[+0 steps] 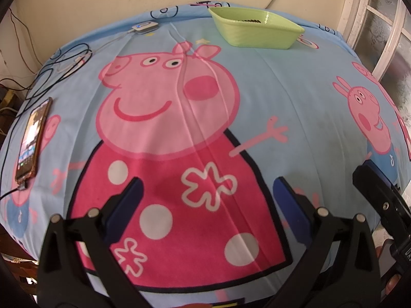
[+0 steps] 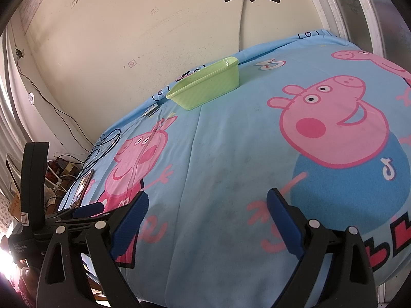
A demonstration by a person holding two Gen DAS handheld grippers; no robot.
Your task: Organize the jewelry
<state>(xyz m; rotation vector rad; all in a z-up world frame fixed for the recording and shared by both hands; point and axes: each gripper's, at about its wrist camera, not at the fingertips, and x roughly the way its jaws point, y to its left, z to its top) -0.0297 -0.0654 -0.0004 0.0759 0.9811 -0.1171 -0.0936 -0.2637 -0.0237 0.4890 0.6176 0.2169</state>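
Note:
A light green plastic basket (image 1: 257,29) stands at the far edge of the blue cartoon-print cloth (image 1: 295,97), near the wall. Dark beads (image 1: 250,21) show just over its rim in the left wrist view; from the right wrist view the basket (image 2: 209,87) hides its contents. My left gripper (image 1: 208,187) hovers open over the pink dress print, nothing between its blue pads. My right gripper (image 2: 208,201) is also open and empty above the cloth (image 2: 231,154). Its black body (image 1: 380,200) shows at the right edge of the left wrist view.
A phone (image 1: 32,141) on a cable lies at the cloth's left edge, with coiled black cables (image 1: 59,66) and a small white device (image 1: 145,27) behind it. A wall runs along the far side and a window frame (image 1: 372,25) stands at the right.

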